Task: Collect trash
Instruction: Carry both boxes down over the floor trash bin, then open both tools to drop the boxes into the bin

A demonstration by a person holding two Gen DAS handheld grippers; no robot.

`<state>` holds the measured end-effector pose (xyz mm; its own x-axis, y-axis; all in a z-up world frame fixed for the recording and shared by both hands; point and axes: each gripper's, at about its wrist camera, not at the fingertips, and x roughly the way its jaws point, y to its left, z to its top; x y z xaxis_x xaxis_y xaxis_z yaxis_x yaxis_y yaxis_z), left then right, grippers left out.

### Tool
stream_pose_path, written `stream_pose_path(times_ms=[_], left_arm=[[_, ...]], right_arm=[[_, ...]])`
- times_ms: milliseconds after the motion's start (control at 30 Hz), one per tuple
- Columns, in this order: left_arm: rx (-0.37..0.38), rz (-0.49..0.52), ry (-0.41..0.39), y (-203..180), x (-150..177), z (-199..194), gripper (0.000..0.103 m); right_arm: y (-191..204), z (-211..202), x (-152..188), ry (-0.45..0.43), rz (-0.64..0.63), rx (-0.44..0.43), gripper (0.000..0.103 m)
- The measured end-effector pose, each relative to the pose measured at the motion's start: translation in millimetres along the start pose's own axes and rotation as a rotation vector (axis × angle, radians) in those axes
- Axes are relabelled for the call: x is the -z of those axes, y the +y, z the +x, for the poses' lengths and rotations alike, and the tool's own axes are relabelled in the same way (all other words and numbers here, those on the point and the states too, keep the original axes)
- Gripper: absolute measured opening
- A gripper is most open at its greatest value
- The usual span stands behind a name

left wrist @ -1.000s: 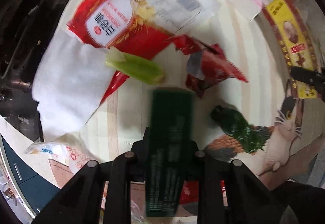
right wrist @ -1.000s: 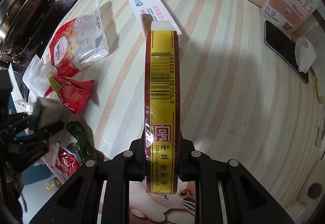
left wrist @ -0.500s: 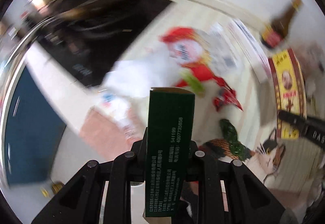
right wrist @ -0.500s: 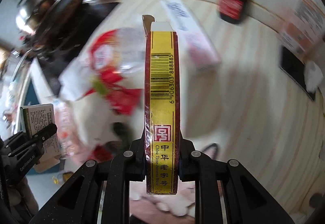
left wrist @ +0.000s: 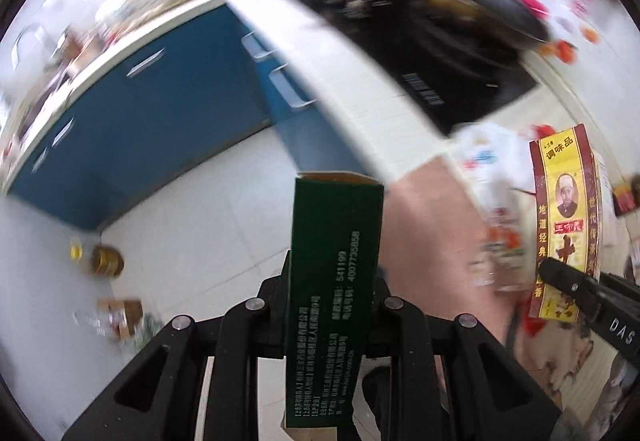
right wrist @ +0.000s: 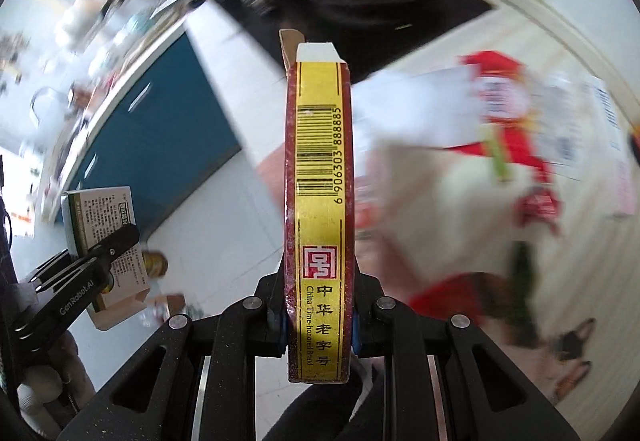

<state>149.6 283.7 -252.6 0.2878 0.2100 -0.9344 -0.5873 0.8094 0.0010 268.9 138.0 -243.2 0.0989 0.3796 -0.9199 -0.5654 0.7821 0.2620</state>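
Blurred kitchen, blue cabinets (left wrist: 132, 121) behind: green box (left wrist: 332, 281) clamped in left jaws, yellow box (right wrist: 318, 201) in right, both off the counter (right wrist: 460, 209), probably bin-bound.

Green box (left wrist: 334, 293): matt printed cardboard. Yellow box (right wrist: 319, 201): glossy printed cardboard, red speckled edges. Both tools, left (left wrist: 328, 305) and right (right wrist: 318, 305): matt black plastic, shiny metal rivets. Floor (left wrist: 192, 225): smooth glossy white tile. Cabinets (left wrist: 152, 121): smooth blue fronts, metal handles.
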Motion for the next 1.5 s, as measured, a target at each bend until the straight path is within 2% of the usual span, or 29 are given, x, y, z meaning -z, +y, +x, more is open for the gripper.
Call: stream_pose_path(times_ms=[200, 300, 367, 467, 633, 733, 800, 833, 867, 900, 933, 1000, 1033, 1067, 1200, 1233, 1367, 1500], left_arm=[[-0.028, -0.119, 0.058, 79, 29, 43, 0.020], [-0.030, -0.186, 0.104, 112, 46, 90, 0.020], [-0.009, -0.240, 0.153, 132, 60, 135, 0.020], [0.041, -0.318, 0.240, 155, 89, 212, 0.020], [0.180, -0.454, 0.409, 176, 149, 355, 0.021], [0.217, -0.471, 0.470, 175, 174, 417, 0.022], [0.209, -0.465, 0.499, 171, 186, 444, 0.023], [0.188, -0.443, 0.521, 167, 193, 460, 0.025], [0.172, -0.432, 0.532, 164, 193, 468, 0.032], [0.157, -0.422, 0.529, 162, 197, 474, 0.041], [0.148, -0.414, 0.523, 161, 199, 476, 0.048], [0.117, -0.399, 0.506, 158, 202, 472, 0.096], [0.113, -0.408, 0.495, 160, 203, 468, 0.102], [0.105, -0.409, 0.488, 161, 204, 462, 0.103], [0.011, -0.364, 0.407, 163, 193, 414, 0.103], [-0.008, -0.356, 0.384, 164, 190, 400, 0.103], [-0.062, -0.327, 0.264, 170, 161, 319, 0.103], [-0.042, -0.324, 0.107, 168, 142, 224, 0.103]], right_arm=[[72, 64, 16, 0.066, -0.092, -0.019, 0.022], [90, 110, 29, 0.099, -0.121, -0.020, 0.022], [96, 151, 46, 0.133, -0.126, -0.019, 0.022], [91, 217, 72, 0.194, -0.117, -0.018, 0.022], [57, 368, 124, 0.347, -0.085, -0.032, 0.022], [37, 441, 149, 0.428, -0.104, -0.029, 0.022], [23, 482, 160, 0.470, -0.121, -0.008, 0.023], [17, 504, 169, 0.505, -0.127, -0.004, 0.026], [12, 517, 174, 0.523, -0.131, 0.007, 0.042], [5, 532, 180, 0.537, -0.146, 0.014, 0.052], [-2, 538, 184, 0.543, -0.152, 0.019, 0.064], [-9, 542, 186, 0.546, -0.160, 0.049, 0.071], [-10, 543, 183, 0.545, -0.158, 0.052, 0.081], [-7, 542, 177, 0.541, -0.155, 0.063, 0.086], [1, 516, 167, 0.500, -0.195, 0.121, 0.090], [5, 499, 164, 0.475, -0.215, 0.130, 0.094], [44, 430, 141, 0.386, -0.280, 0.150, 0.099], [77, 345, 121, 0.282, -0.336, 0.124, 0.103]])
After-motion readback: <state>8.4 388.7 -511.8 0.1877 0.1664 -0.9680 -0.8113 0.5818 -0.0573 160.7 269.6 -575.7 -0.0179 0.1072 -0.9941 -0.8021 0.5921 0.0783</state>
